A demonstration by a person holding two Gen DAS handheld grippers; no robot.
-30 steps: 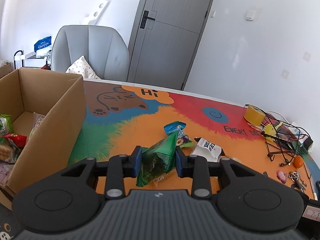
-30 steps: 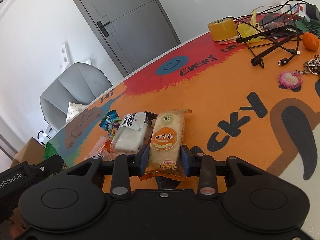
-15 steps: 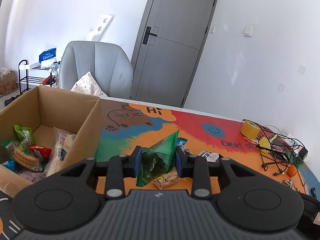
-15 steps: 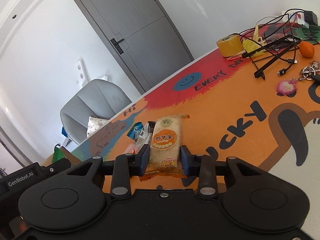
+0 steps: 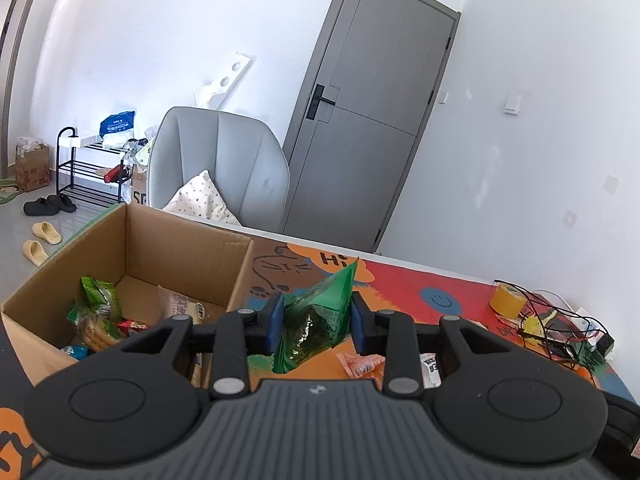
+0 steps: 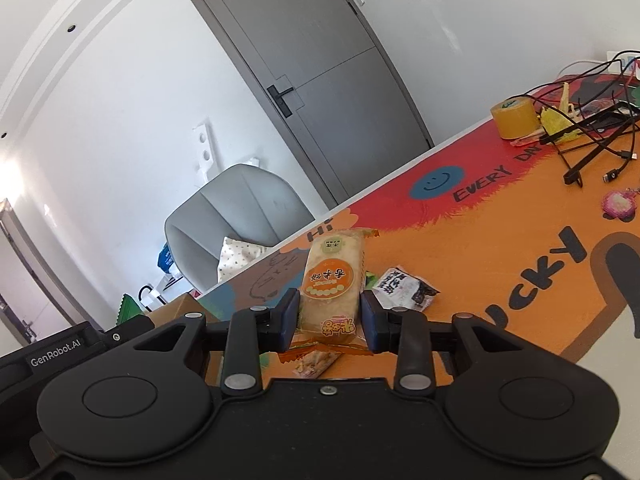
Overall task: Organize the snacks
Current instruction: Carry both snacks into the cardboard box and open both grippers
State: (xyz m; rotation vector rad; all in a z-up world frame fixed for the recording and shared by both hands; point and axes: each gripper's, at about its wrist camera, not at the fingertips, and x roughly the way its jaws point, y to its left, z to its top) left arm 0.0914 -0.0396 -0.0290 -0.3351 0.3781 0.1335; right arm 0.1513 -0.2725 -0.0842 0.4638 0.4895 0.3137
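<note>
My left gripper (image 5: 317, 320) is shut on a green snack packet (image 5: 320, 316), held in the air just right of the open cardboard box (image 5: 168, 240). Several snack packets (image 5: 100, 316) lie inside the box. My right gripper (image 6: 330, 320) is shut on an orange rice-cracker packet (image 6: 334, 280), lifted above the colourful table mat (image 6: 500, 240). On the mat lie a black-and-white snack packet (image 6: 404, 286) and a small orange packet (image 6: 316, 360). The left gripper's body (image 6: 56, 354) shows at the lower left of the right wrist view.
A roll of yellow tape (image 6: 514, 114), tangled black cables (image 6: 592, 132) and a pink keychain (image 6: 620, 206) sit at the table's far right. A grey chair (image 5: 216, 168) with a cushion stands behind the table, before a grey door (image 5: 368, 120).
Both grippers have risen with their packets and tilted upward. The left one has swung toward the box, whose inside has come into fuller view; the right one has left the other packets on the mat.
</note>
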